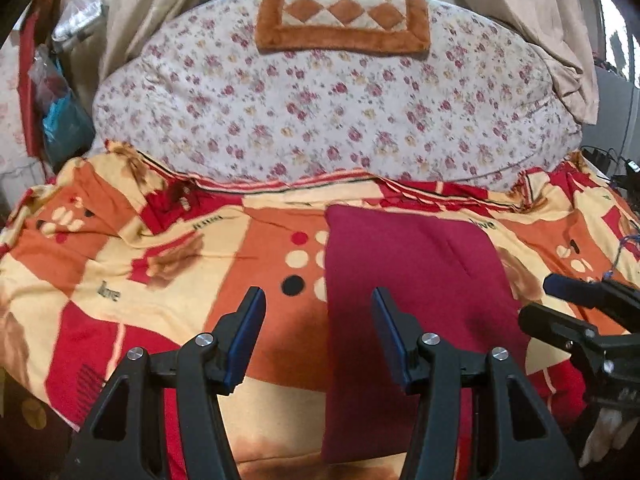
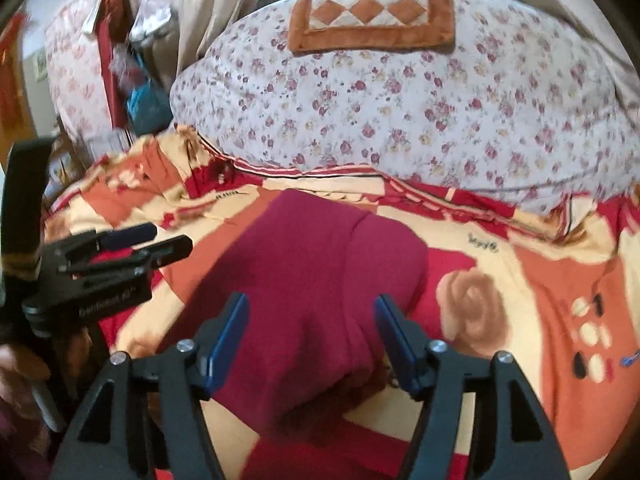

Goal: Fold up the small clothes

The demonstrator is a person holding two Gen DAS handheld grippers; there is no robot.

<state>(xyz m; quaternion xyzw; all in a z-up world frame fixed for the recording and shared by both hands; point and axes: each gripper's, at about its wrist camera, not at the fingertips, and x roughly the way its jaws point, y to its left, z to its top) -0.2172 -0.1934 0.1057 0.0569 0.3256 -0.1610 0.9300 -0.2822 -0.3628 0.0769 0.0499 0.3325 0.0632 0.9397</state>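
A dark red garment [image 1: 412, 280] lies folded into a long rectangle on the patterned bedspread [image 1: 168, 256]. In the right wrist view the garment [image 2: 312, 280] runs from the middle down between my fingers. My left gripper [image 1: 318, 300] is open and empty, above the garment's left edge. My right gripper [image 2: 310, 308] is open and empty, above the near part of the garment. The right gripper also shows at the right edge of the left wrist view [image 1: 560, 296]. The left gripper shows at the left of the right wrist view [image 2: 160, 240].
A big floral quilt [image 1: 328, 112] is piled behind the garment, with an orange checkered cushion [image 1: 344, 16] on top. Beige curtains [image 1: 540, 20] hang at the back. Bags and clutter [image 1: 60, 112] stand at the far left beside the bed.
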